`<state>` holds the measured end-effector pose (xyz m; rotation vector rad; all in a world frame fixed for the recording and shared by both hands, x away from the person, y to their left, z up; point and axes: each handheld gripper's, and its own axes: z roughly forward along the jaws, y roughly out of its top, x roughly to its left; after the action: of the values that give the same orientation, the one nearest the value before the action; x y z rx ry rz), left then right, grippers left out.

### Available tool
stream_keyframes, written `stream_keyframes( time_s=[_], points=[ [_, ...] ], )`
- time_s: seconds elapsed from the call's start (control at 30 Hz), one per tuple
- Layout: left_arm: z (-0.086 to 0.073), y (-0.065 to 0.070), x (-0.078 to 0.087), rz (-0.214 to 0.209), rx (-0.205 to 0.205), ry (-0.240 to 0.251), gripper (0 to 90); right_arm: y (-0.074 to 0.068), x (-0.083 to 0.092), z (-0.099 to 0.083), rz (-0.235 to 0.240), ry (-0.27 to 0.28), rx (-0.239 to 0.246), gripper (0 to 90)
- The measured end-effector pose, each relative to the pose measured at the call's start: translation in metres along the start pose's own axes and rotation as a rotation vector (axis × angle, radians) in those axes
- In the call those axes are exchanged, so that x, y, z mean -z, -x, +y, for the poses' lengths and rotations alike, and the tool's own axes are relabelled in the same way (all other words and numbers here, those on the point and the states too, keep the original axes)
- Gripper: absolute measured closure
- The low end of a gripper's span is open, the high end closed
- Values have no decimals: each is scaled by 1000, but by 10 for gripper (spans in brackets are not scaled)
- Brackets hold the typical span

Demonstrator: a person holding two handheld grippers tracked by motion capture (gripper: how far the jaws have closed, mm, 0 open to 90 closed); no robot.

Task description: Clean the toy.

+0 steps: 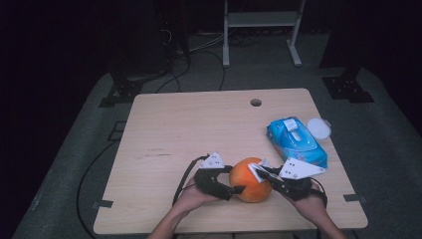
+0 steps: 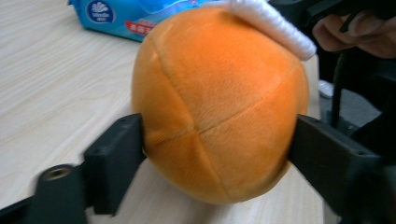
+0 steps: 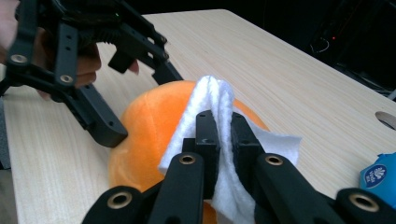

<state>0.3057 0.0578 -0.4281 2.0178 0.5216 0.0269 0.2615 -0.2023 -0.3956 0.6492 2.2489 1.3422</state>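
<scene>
Orange [image 1: 254, 180] plush sits at the table's [image 1: 174, 134] six o'clock edge, left gripper [image 1: 234, 181] clamped on its sides, right gripper [image 1: 260, 172] pinching a white wipe [image 3: 219, 135] atop it; hold steady and rub with light, overlapping strokes.

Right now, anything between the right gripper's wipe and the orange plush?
Nothing visible. The right gripper is shut on the white wipe, which already lies on top of the orange plush. The left gripper holds the plush from the side.
</scene>
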Motion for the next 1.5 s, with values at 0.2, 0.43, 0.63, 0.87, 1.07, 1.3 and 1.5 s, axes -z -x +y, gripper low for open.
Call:
stream_keyframes(
  time_s=[0.2, 0.43, 0.63, 0.87, 1.07, 1.3, 1.5],
  points=[
    [4, 12, 2, 48, -87, -7, 321, -13, -2, 11, 30, 12, 56, 839],
    [5, 26, -2, 102, -225, -55, 308, -33, -17, 25, 85, 0, 116, 839],
    [2, 23, -4, 88, -226, -48, 311, -18, -9, 21, 32, 1, 82, 839],
    [1, 20, -4, 64, -201, -42, 271, 5, 6, 4, -14, -12, 15, 839],
    [3, 9, 1, -44, -57, -3, 157, 7, 9, -7, -7, 3, -25, 839],
    [4, 9, 1, -27, -30, -22, 196, -11, 0, -5, 26, 2, 7, 839],
    [4, 16, 3, -6, -122, -35, 287, -21, -2, 3, 55, 17, 23, 838]
  ],
)
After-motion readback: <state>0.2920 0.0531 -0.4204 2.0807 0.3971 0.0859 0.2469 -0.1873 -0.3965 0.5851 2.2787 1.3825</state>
